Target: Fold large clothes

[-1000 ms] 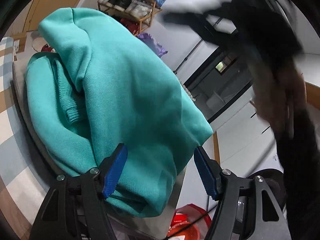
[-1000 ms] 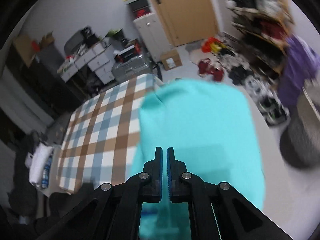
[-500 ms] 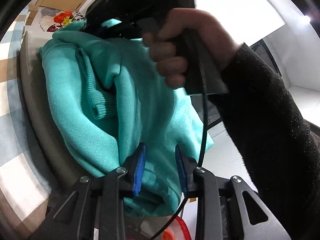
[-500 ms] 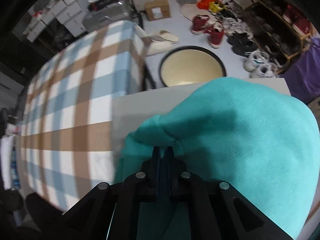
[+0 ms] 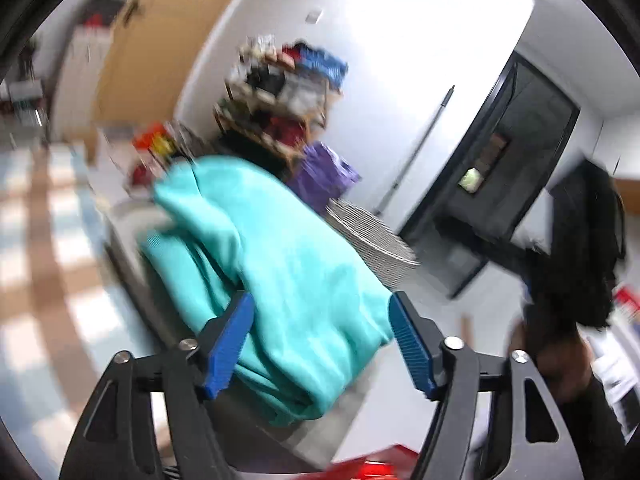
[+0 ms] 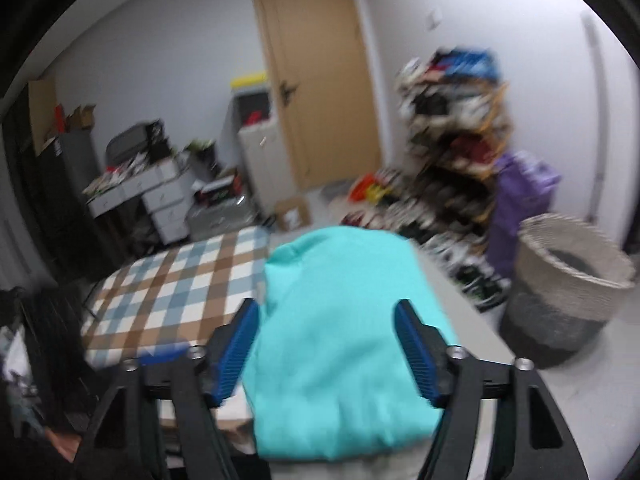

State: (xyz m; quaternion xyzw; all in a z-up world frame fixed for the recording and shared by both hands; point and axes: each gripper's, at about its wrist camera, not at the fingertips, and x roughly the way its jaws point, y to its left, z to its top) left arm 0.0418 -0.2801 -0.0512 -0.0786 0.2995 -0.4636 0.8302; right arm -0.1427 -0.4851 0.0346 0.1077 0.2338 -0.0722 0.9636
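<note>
L gripper (image 5: pixel 320 344) jaws wide apart, teal sweater (image 5: pixel 276 280) behind.

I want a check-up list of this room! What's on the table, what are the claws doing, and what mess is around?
Surface: pale table top, with a checked cloth spread on the surface to its left.
Job's things: teal sweatshirt lying folded in a bundle on the table.
Clutter: cardboard box and shoes on the floor near the door.
Grippers: left claw open, holding nothing; right claw open, holding nothing, the sweatshirt showing between its fingers.
Cables: nothing seen.
Surroundings: woven basket to the right, crowded shoe rack, purple bag, wooden door, grey drawers. Picture is blurry.
</note>
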